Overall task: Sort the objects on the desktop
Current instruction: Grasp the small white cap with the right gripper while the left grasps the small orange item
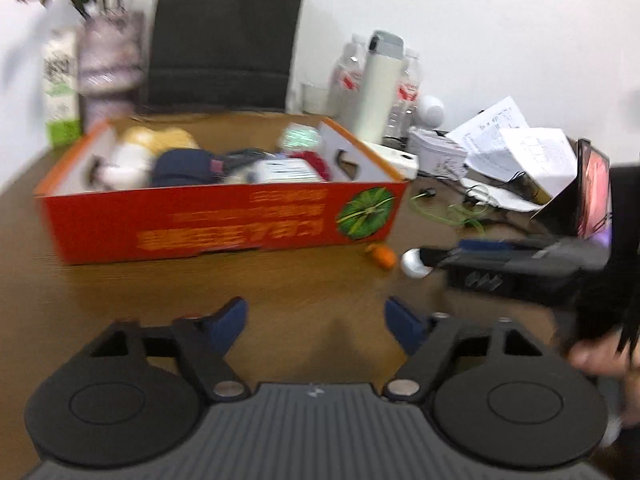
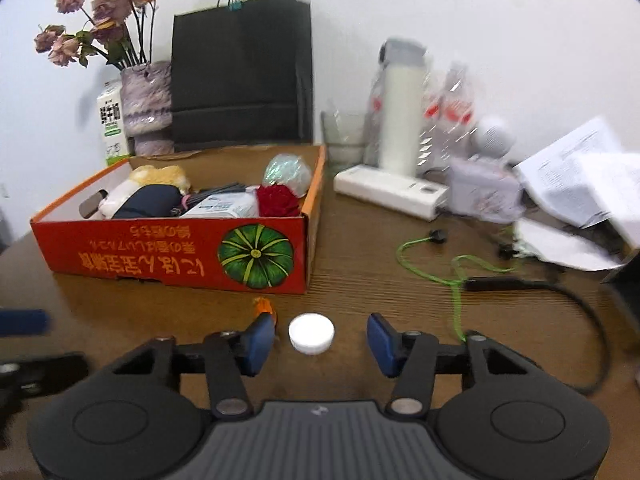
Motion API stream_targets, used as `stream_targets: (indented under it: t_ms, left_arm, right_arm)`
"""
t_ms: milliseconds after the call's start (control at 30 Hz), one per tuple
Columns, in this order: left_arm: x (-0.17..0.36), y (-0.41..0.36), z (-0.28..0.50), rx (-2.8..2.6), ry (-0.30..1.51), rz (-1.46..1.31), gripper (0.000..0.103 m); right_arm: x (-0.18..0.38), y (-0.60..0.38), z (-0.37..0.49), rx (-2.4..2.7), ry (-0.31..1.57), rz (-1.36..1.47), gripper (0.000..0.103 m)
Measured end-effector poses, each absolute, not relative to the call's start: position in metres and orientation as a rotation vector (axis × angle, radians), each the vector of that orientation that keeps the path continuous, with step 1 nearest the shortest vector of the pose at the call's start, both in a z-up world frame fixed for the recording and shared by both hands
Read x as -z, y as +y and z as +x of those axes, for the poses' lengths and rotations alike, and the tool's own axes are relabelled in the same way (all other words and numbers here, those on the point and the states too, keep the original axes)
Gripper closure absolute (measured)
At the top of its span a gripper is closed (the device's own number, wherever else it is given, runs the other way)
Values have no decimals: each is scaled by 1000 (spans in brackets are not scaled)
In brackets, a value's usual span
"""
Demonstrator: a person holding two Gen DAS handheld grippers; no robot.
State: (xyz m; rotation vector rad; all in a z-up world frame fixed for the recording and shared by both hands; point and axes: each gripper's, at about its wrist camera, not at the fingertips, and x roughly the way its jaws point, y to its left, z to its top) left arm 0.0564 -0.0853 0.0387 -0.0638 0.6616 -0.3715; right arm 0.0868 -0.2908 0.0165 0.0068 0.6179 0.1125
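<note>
The right hand-held gripper [image 2: 321, 338] is released — a white cap [image 2: 311, 333] lies between its pads, untouched, on the counter [image 2: 360, 272], box [image 2: 172, 252] at eleven o'clock.

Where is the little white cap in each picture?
Left wrist view: the white cap is right of centre, at the tip of the right gripper, beside the small orange thing.
Right wrist view: the cap lies low in the middle, between the open fingers.
Shared landmark: the red box.
</note>
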Motion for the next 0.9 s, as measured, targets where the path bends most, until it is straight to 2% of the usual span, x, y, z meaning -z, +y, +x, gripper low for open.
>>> stream_targets:
  t_ms: [100, 200, 433, 600, 667, 900]
  left_arm:
    - [-36, -103, 77, 388, 662, -72, 31]
    - [-28, -105, 90, 377, 679, -104, 31]
    - [-11, -128, 119, 366, 740, -126, 39]
    - [-8, -149, 133, 402, 724, -106, 52]
    - [-8, -153, 136, 407, 745, -99, 89]
    - [-13, -137, 102, 356, 712, -33, 89]
  right_arm:
    - [-8, -290, 104, -160, 676, -29, 60]
    - [0, -287, 108, -191, 680, -68, 74]
    - [-2, -314, 106, -204, 681, 68, 76]
    - [-6, -327, 101, -109, 655, 87, 76]
    - [-11, -335, 97, -95, 623, 115, 76]
    - [-18, -337, 92, -111, 569, 125, 76]
